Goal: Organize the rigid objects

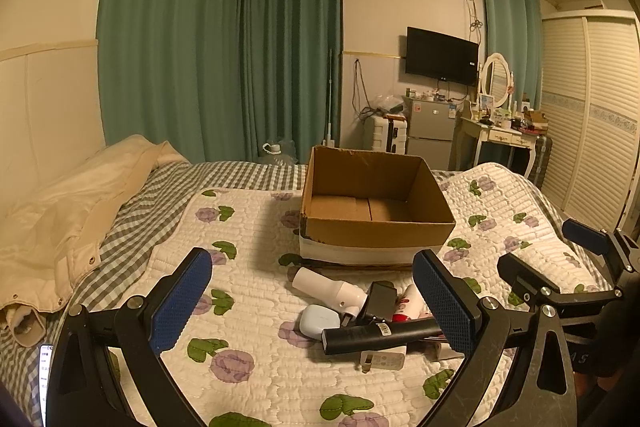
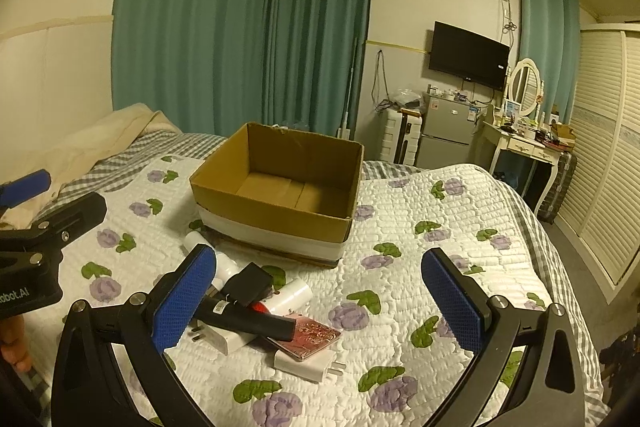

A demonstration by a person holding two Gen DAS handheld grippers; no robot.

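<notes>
An open cardboard box stands empty on the flowered quilt; it also shows in the right wrist view. In front of it lies a pile: a white bottle, a pale earbud case, a black bar-shaped device, a small black box, white chargers and a red patterned case. My left gripper is open just short of the pile. My right gripper is open above the pile's right side and holds nothing.
A cream duvet lies at the bed's left. Green curtains hang behind. A small fridge, dressing table and wardrobe stand at the right. A phone lies at the lower left.
</notes>
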